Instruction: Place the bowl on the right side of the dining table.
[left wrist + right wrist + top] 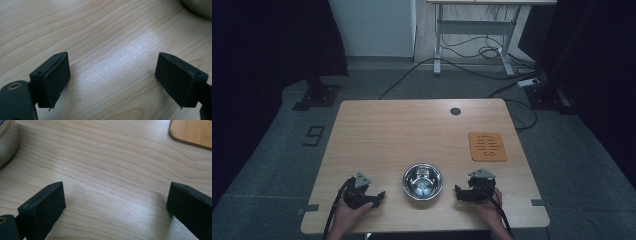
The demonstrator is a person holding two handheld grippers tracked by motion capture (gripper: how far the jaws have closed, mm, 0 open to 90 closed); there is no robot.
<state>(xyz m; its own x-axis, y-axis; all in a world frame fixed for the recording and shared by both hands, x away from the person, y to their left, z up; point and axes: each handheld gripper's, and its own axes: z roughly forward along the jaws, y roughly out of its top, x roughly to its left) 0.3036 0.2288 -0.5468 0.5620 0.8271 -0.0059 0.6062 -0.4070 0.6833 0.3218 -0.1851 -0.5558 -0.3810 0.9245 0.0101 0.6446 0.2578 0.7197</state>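
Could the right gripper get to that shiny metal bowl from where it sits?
Probably yes. The right gripper rests just beside the metal bowl, jaws wide open with nothing between them, and bare table is all that separates the two.

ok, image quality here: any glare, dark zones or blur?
High view: dim, edges near black, highlights inside the steel bowl. Left gripper view: pale sheen on the table between the open jaws, sharp grain. Right gripper view: evenly lit, bowl edge soft.

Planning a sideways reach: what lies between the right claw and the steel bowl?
Bare tabletop, as the high view shows: right claw and bowl stand apart.
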